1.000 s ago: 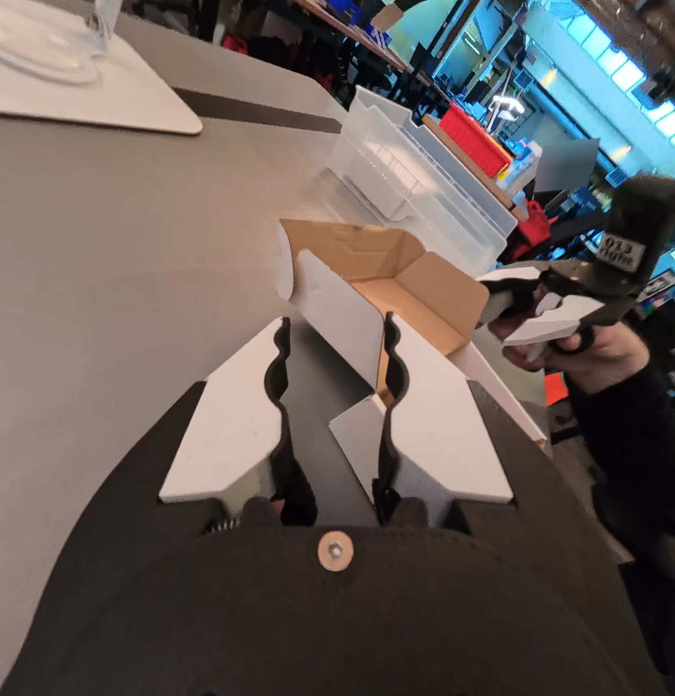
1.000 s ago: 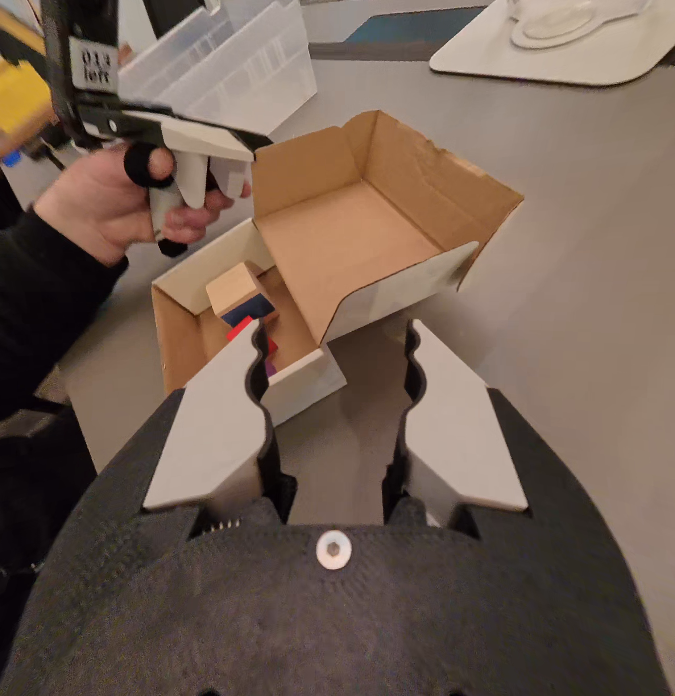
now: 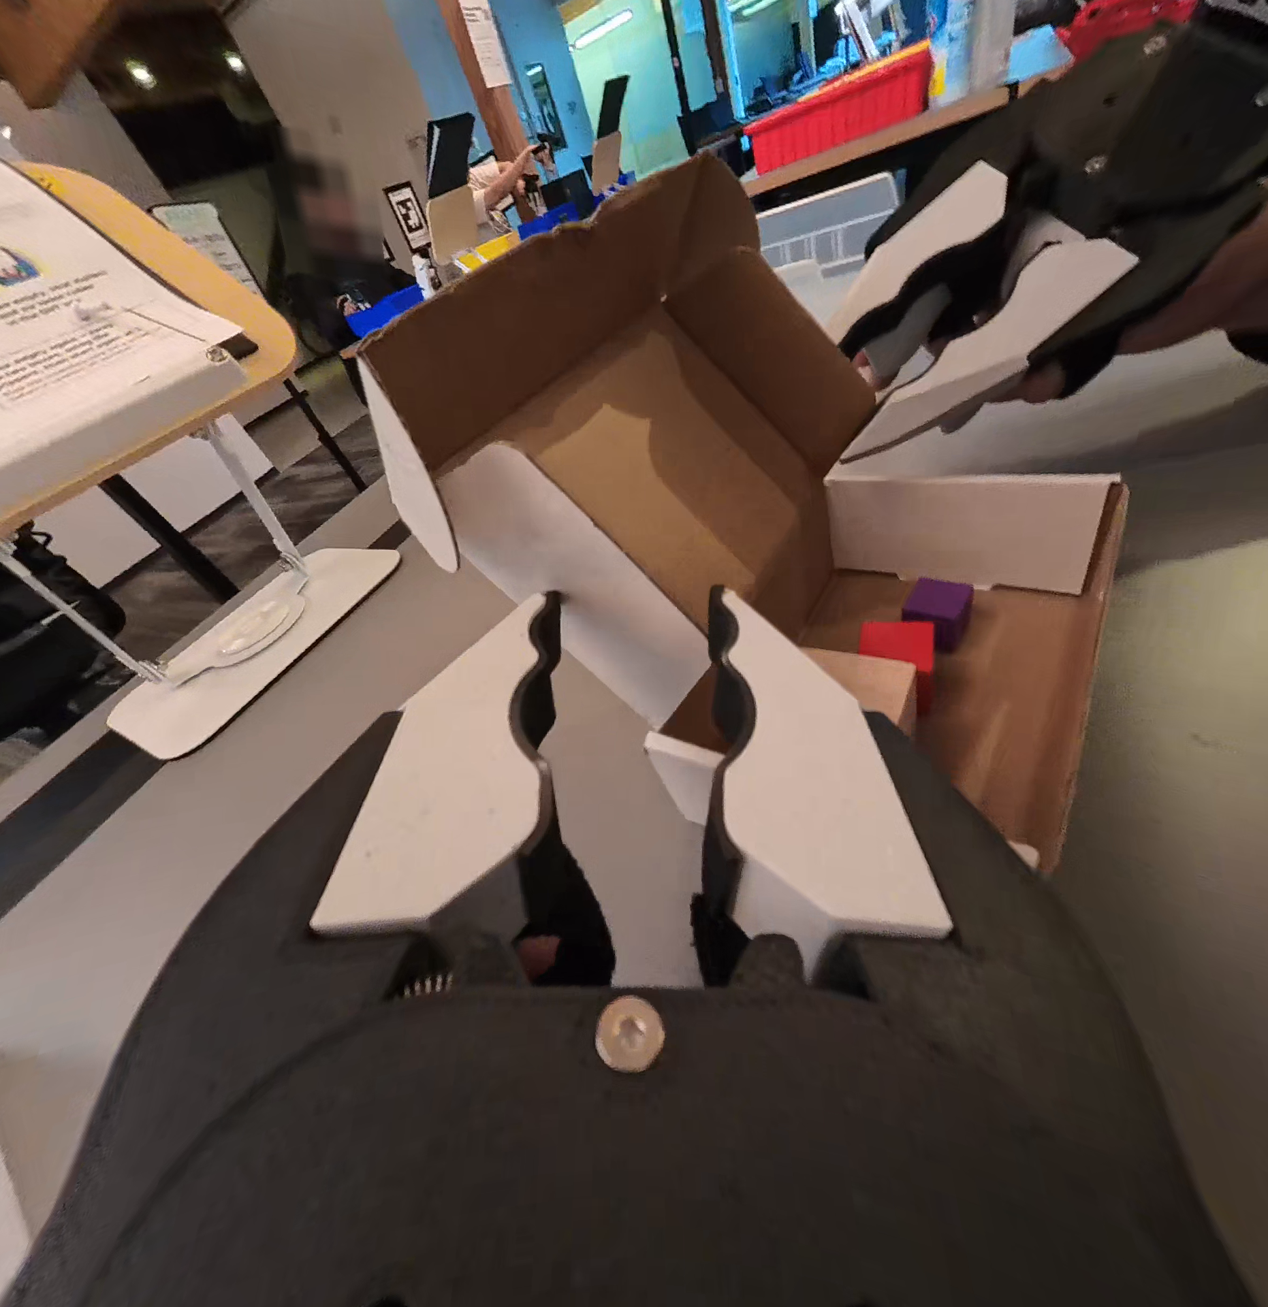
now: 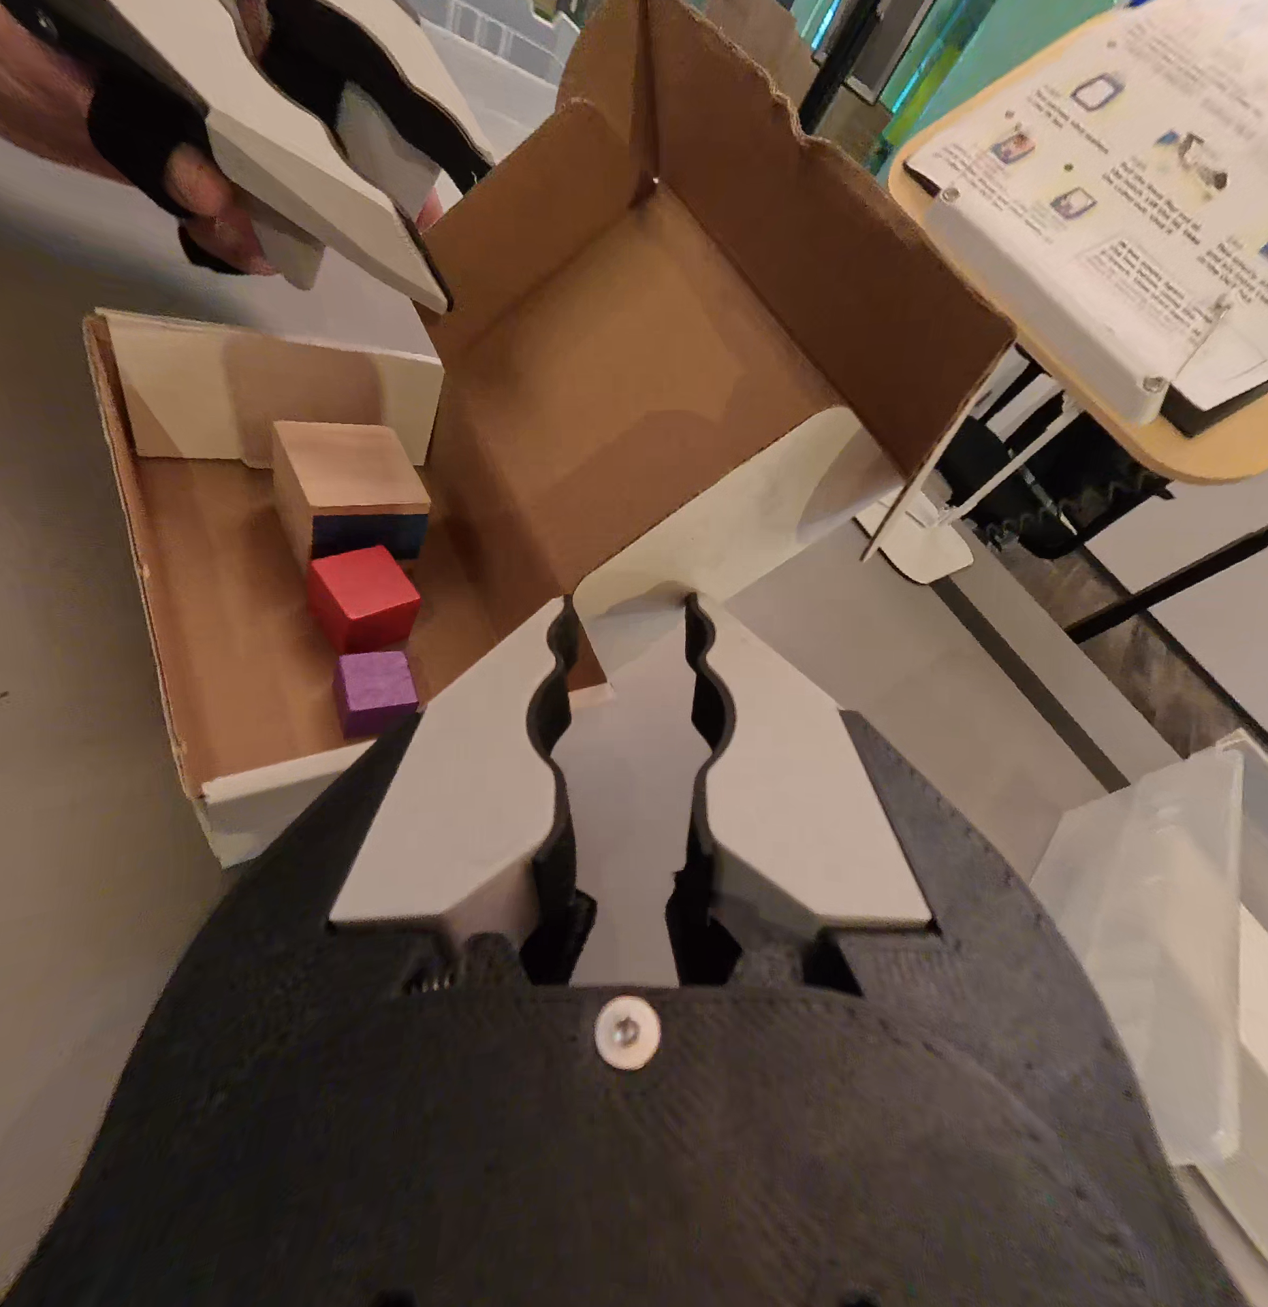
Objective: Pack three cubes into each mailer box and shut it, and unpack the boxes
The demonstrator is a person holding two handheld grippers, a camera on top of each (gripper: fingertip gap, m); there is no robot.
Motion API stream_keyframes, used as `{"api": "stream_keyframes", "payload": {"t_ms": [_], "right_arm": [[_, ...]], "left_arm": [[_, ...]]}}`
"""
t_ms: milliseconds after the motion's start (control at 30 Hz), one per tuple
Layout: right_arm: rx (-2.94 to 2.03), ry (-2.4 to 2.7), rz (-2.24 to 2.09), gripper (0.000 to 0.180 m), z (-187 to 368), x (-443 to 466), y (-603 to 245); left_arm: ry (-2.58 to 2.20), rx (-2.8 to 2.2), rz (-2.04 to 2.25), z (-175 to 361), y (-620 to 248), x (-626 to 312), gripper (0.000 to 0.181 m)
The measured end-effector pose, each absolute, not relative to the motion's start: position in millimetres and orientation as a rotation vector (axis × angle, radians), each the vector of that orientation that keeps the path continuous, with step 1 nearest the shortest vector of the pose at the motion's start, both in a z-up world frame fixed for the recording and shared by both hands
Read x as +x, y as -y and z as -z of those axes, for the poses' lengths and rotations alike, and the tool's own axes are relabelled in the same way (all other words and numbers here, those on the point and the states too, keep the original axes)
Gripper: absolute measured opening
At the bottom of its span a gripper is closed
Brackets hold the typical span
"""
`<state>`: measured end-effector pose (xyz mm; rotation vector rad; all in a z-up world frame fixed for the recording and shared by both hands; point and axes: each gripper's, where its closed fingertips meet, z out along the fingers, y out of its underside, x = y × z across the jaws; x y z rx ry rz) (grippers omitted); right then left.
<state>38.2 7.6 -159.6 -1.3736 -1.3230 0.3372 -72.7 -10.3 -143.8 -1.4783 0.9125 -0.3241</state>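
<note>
Left wrist view shows the left claw (image 3: 631,608) low over the grey desk (image 3: 192,884). Its two white fingers (image 3: 447,778) are apart and hold nothing. Their tips sit just in front of a white side flap of the white and brown cardboard mailer box (image 3: 1027,707).

The box is open. Its big lid (image 3: 617,339) stands up and tilts, brown on the inside. Three cubes lie in the tray of the box. The small purple wooden cube (image 3: 939,610) is farthest from this claw. The red wooden cube (image 3: 896,643) is next to it. The big tan wooden cube (image 3: 865,682) is closest and partly hidden behind the claw finger.

The right claw (image 3: 893,339) hangs above the far side of the box, held by a hand. Its fingers are apart too, and nothing is between them.

Right wrist view shows the same box from the other side. The right claw's tips are near the white flap at the bottom of the lid, but I cannot tell if they touch it. The three cubes sit in a row, close together. The tan one has a dark blue side.

A tilted board with printed paper sheets (image 3: 86,318) stands on a white base (image 3: 263,636) on the desk. A clear plastic bin (image 4: 1183,955) sits beside the right claw.
</note>
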Motion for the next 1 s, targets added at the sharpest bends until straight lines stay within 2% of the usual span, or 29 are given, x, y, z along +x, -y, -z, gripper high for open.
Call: {"api": "stream_keyframes", "payload": {"t_ms": [167, 367, 533, 667, 767, 900, 1000], "right_arm": [[-1.336, 1.4, -0.303, 0.024, 165.5, 41.2, 10.9], [-1.359, 1.509, -0.349, 0.028, 173.8, 43.8, 29.4], [-1.413, 1.645, -0.446, 0.018, 182.1, 52.6, 47.1], [-1.439, 1.674, -0.473, 0.03, 176.4, 69.4, 53.0], [-1.467, 1.747, -0.463, 0.035, 177.4, 88.6, 60.2], [-1.39, 1.712, -0.426, 0.045, 152.5, 85.4, 53.2], [-1.34, 1.779, -0.365, 0.061, 150.8, 70.2, 46.9]], "left_arm": [[-1.009, -1.433, 0.276, 147.2, 36.6, -68.4, 0.04], [-1.146, -1.441, 0.272, 162.6, 65.3, -66.2, 0.037], [-1.23, -1.493, 0.274, 176.9, 77.5, -70.0, 0.042], [-1.24, -1.526, 0.285, 176.4, 85.5, -80.1, 0.057], [-1.236, -1.517, 0.258, 166.4, 90.0, -92.7, 0.062], [-1.258, -1.454, 0.191, 138.5, 82.7, -93.3, 0.069], [-1.357, -1.44, 0.168, 132.1, 74.0, -80.2, 0.075]]}}
